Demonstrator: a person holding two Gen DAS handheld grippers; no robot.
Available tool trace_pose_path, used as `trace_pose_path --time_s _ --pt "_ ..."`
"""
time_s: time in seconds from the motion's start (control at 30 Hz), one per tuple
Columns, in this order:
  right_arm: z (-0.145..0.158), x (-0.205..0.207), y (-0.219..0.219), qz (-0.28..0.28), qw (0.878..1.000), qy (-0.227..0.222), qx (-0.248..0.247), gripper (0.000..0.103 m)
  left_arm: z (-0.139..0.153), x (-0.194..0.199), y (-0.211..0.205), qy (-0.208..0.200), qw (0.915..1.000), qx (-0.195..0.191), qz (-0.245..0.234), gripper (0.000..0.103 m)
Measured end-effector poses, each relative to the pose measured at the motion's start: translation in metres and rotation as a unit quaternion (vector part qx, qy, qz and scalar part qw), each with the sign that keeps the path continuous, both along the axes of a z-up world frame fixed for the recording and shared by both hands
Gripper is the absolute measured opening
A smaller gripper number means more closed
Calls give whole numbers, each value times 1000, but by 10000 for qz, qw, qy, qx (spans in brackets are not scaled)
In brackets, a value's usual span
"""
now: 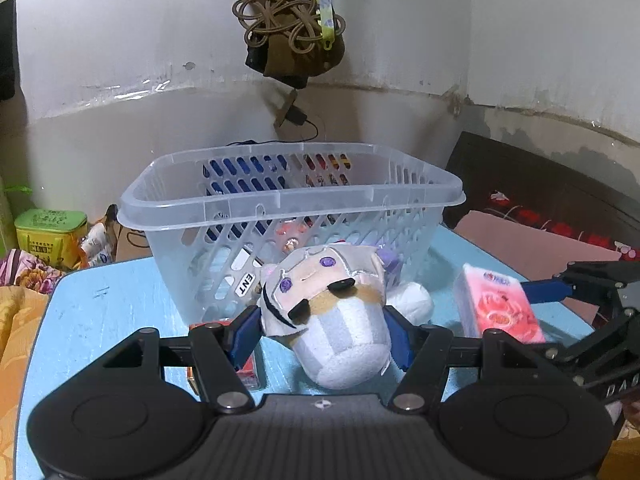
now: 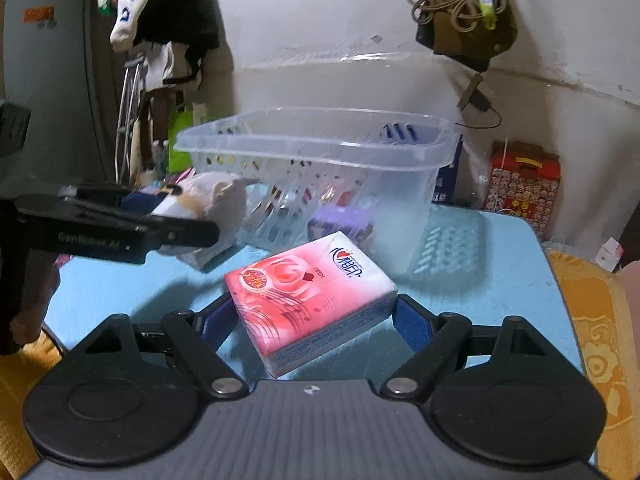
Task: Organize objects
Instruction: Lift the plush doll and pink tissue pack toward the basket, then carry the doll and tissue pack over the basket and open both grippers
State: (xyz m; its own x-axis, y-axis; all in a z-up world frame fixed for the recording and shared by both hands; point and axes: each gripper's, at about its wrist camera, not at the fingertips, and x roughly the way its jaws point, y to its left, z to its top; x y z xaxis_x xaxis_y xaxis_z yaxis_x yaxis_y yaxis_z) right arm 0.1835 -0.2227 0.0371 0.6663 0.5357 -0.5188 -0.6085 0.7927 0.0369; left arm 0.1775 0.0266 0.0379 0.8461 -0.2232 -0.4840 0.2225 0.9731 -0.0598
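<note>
A white and grey plush toy [image 1: 320,280] with purple eyes is pinched between the blue pads of my left gripper [image 1: 322,322], just in front of the clear slotted basket [image 1: 288,196]. The toy sits slightly above the light blue table [image 1: 120,312]. My right gripper [image 2: 312,312] is shut on a pink tissue pack [image 2: 308,288], which hangs tilted over the table in front of the basket [image 2: 320,148]. In the right wrist view the plush toy [image 2: 216,196] appears at the left in the other gripper. The tissue pack [image 1: 496,300] also shows at the right of the left wrist view.
The basket holds several small items, among them a purple box [image 2: 340,220]. A small red box [image 1: 248,368] lies on the table under my left finger. A green tin [image 1: 50,232] stands off the table's left, a red gift box [image 2: 524,184] by the wall.
</note>
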Motion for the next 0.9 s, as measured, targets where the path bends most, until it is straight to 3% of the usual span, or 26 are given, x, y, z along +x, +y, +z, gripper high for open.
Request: trace_pose_path --time_s 0.9 --pt "41 -18 -16 -145 9939 -828 711 86 34 -35 8 -778 9967 -212 102 68"
